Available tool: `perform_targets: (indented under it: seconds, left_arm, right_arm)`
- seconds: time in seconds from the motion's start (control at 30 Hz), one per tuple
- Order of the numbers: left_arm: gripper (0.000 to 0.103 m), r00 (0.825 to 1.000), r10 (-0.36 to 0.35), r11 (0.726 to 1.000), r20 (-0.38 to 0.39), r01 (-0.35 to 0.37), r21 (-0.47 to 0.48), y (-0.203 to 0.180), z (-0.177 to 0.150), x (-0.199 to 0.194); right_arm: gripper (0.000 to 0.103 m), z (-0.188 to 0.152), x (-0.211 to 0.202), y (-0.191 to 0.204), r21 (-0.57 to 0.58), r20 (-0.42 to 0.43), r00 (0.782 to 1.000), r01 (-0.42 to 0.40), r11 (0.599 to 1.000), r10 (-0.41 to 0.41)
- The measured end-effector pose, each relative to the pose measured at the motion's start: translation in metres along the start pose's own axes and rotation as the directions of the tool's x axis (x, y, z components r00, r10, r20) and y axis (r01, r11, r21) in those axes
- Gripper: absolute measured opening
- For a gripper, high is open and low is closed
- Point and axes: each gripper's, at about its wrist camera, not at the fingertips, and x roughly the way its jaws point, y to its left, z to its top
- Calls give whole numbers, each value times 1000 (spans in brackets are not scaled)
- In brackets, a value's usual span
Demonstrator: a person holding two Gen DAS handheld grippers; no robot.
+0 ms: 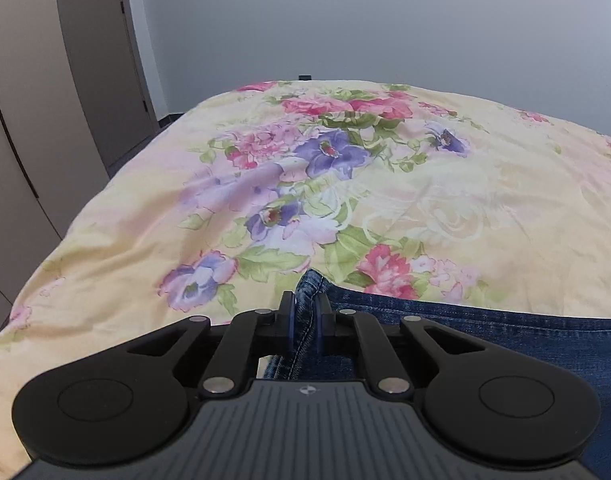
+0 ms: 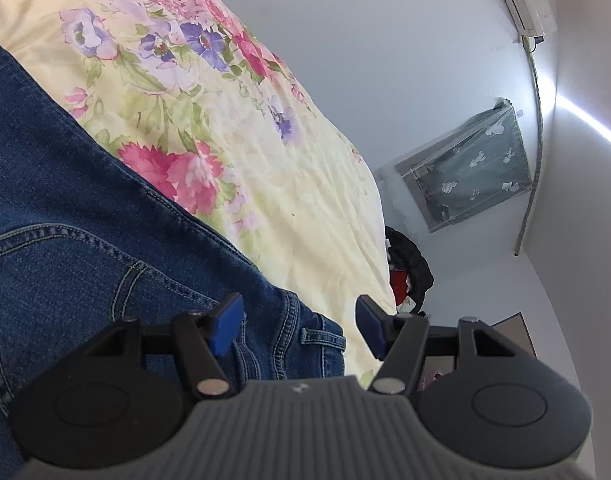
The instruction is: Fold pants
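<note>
One bed (image 1: 485, 208) filled both views, covered by a pale yellow floral sheet, and on it lay the pants (image 2: 65, 208), a pair of blue jeans spread flat. In the right wrist view the denim ran from the lower foreground away to the upper left, so its long axis stretched leftward from the waistband end, where a back pocket and a belt loop (image 2: 323, 336) showed. In the left wrist view the same cloth came in from the right edge and ended in a raised tip at the left tongs (image 1: 305, 326).

Those left tongs were clenched on the denim: a stitched fold of it stood pinched between the two blue pads, with the rest of the garment trailing off to the right of them. The right tongs (image 2: 299, 326) were released, their blue pads standing wide apart with nothing pressed between them. The left pad hovered over the waistband corner, the right pad over bare sheet just past the jeans' edge.

So the relation that mattered was this: the waist corner lay directly beneath and slightly left of the gaping right tongs, while the left tongs already had their end. By my judgement, the coming move called for the right tongs to drop onto that corner and pinch it, so that both ends could be carried along the garment's length together.
</note>
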Motion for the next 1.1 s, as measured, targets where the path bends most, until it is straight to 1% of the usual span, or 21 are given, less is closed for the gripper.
perform_targets:
  seconds: [0.07,0.17,0.2,0.23,0.27,0.3,0.33,0.37,0.43,0.53,0.6,0.67,0.7,0.73,0.77,0.83,0.87,0.97,1.03,1.07,1.1]
  left_arm:
    - [10,999,25,1000,-25,-26,-16,6,-1,8]
    - [10,998,42,999,-54,-41,15,0,-10,23]
    - [10,997,46,999,-60,-45,9,1,-13,27]
    - [15,997,56,998,-59,-56,1,1,-14,30]
    - [27,996,70,997,-59,-71,-10,4,-16,31]
    - [31,996,63,998,-66,-65,-20,8,-16,31]
    - [36,996,60,998,-66,-61,-26,12,-16,29]
    - [38,997,56,998,-56,-58,-29,16,-16,21]
    - [38,998,55,997,-33,-57,-45,22,-17,3]
    - [38,999,-19,999,-25,18,-41,25,-26,-29]
    - [32,997,-68,998,-34,68,0,20,-37,-49]
    - [32,996,-86,995,-38,87,48,12,-50,-63]
    - [32,995,-84,994,-53,87,70,7,-58,-66]
    - [32,995,-68,994,-73,74,86,3,-65,-64]
    - [32,995,-42,995,-95,51,91,0,-73,-59]
    - [30,985,16,995,-171,2,103,-5,-88,-43]
    - [30,981,36,995,-190,-18,97,-7,-93,-37]
    - [30,977,79,995,-198,-66,68,-9,-95,-38]
    - [30,974,112,992,-198,-98,75,-14,-89,-45]
    - [30,976,118,991,-185,-104,86,-17,-86,-51]
    - [30,980,111,991,-166,-97,87,-21,-84,-59]
  right_arm:
    - [57,-2,-6,-2,8,10,1000,0,1000,0]
    - [57,-5,-10,-5,17,4,1000,-29,999,29]
    - [58,-7,-9,-3,9,-4,999,-32,999,32]
    - [57,-9,-8,-2,4,-14,999,-33,999,33]
    - [57,-10,-7,-1,5,-23,999,-36,999,37]
    - [57,-12,-6,-1,14,-31,999,-44,999,44]
    - [57,-13,-6,-1,27,-39,998,-53,998,54]
    - [57,-14,-7,-1,45,-47,997,-65,997,67]
    - [57,-17,-10,-2,90,-62,993,-91,992,97]
    - [57,-21,-20,-2,190,-80,982,-152,970,169]
    - [56,-25,-31,-2,269,-78,969,-206,941,234]
    - [53,-29,-42,-3,336,-79,953,-249,908,291]
    - [51,-31,-48,-3,366,-75,944,-274,890,321]
    - [47,-34,-53,-3,389,-72,936,-291,874,344]
    - [46,-37,-58,-3,409,-72,930,-302,861,360]
    - [46,-44,-67,-6,449,-74,917,-321,834,393]
    - [46,-47,-71,-8,468,-77,908,-332,819,412]
    - [46,-57,-85,-15,530,-79,865,-384,756,495]
    - [47,-63,-102,-20,569,-65,837,-416,709,543]
    - [47,-65,-111,-19,582,-59,819,-436,686,570]
    - [47,-67,-120,-16,595,-49,796,-462,657,603]
